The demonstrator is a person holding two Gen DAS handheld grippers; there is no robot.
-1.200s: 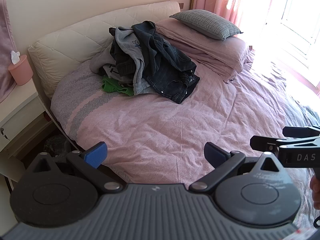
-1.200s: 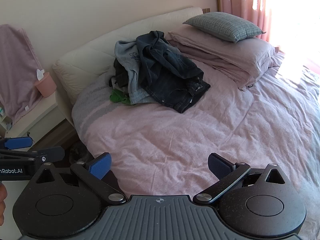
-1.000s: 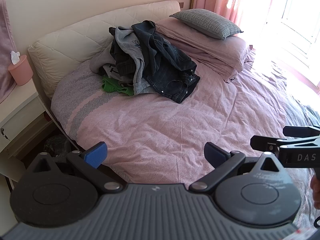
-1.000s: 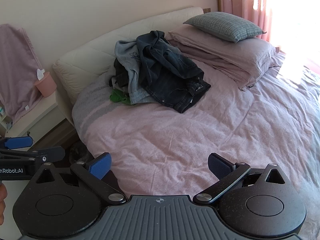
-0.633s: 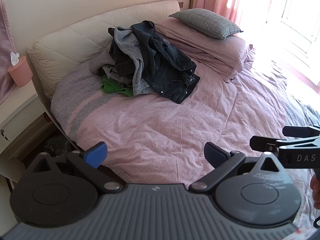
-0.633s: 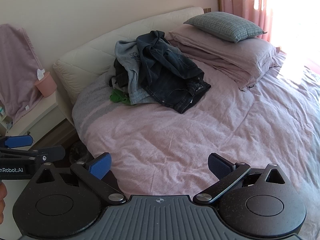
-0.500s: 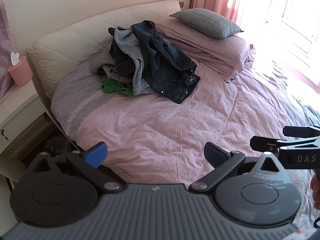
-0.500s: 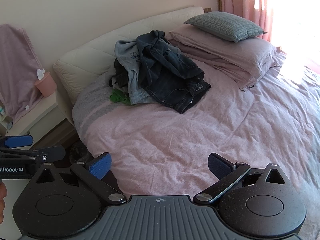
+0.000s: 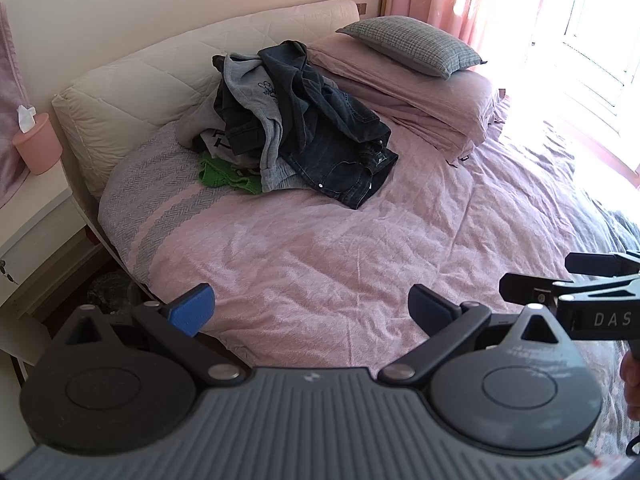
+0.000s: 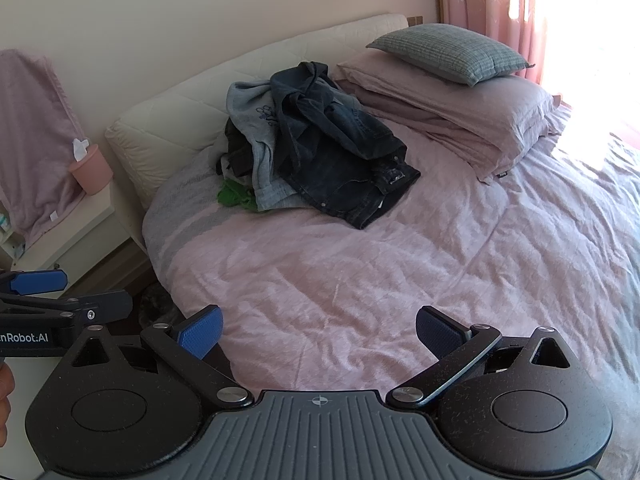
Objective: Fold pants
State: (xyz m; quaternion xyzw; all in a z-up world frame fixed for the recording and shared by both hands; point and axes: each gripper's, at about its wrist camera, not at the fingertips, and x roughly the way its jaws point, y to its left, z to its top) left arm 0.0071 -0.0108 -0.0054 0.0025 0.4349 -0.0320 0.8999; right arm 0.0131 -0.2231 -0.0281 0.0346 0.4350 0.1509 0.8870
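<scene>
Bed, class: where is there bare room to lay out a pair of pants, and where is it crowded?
Free: the wide pink cover between the clothes pile and both open grippers, left and right, stretching right below the stacked pillows. Crowded: the head of the bed, where the pile lies against the headboard beside the pillows.

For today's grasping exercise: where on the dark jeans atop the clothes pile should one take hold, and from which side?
Grip the dark jeans at the waistband corner nearest the camera, coming from the bare bedspread side: that edge lies flat, exposed, and free of other clothes.
</scene>
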